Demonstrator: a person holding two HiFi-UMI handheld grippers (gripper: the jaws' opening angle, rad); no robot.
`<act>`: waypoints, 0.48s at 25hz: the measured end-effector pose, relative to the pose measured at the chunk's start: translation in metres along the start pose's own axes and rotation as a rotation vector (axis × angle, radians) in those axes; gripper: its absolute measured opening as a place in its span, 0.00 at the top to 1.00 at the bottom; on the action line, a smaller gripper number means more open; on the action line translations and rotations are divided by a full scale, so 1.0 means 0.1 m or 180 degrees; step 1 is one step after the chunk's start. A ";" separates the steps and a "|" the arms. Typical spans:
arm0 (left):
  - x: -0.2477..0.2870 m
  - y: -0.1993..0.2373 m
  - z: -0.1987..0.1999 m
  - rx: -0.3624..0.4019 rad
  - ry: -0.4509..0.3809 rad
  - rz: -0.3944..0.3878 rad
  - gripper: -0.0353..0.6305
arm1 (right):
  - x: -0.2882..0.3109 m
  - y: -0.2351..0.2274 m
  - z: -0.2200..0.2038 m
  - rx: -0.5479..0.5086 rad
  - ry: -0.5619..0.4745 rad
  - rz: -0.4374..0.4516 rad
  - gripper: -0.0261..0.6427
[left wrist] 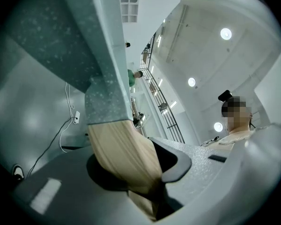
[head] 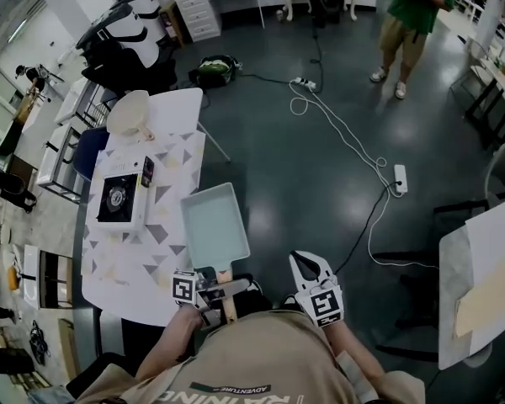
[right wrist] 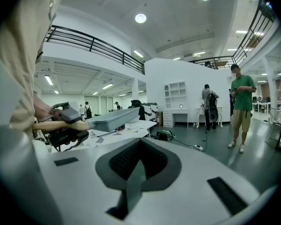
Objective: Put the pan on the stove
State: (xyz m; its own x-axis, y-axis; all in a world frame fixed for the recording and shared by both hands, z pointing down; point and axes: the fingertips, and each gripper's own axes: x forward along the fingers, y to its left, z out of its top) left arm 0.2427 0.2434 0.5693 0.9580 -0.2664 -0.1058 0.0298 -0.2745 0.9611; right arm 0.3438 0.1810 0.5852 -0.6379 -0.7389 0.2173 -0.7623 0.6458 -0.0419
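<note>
Left gripper [head: 219, 290], lower centre: jaws clamped on the wooden handle [head: 229, 301] of the rectangular pan [head: 214, 224]. The pan is held over the bench [head: 118, 263] edge, apart from the stove [head: 118, 199] at left. Right gripper [head: 310, 265]: jaws together, empty.

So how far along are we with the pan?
Done: left gripper is shut on the pan handle. In hand: pan held up at the table edge. Left: carry it to the stove, set it down. Right gripper is shut, empty.
</note>
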 end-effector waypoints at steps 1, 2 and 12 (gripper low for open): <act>-0.02 0.03 0.05 -0.0020 -0.0013 0.0022 0.76 | 0.06 0.01 0.00 0.0013 0.0015 0.0011 0.96; -0.05 0.06 0.10 -0.0016 0.0005 0.0059 0.76 | 0.12 0.02 0.00 0.0022 0.0037 0.0021 0.96; -0.09 0.26 0.82 -0.0001 0.0240 0.0017 0.76 | 0.90 -0.05 0.38 -0.0099 0.0053 -0.0096 0.96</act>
State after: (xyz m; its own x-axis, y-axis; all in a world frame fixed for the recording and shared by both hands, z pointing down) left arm 0.2114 0.1630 0.5748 0.9769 -0.1977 -0.0811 0.0246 -0.2729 0.9617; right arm 0.2855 0.1038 0.5678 -0.6124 -0.7550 0.2344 -0.7773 0.6291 -0.0048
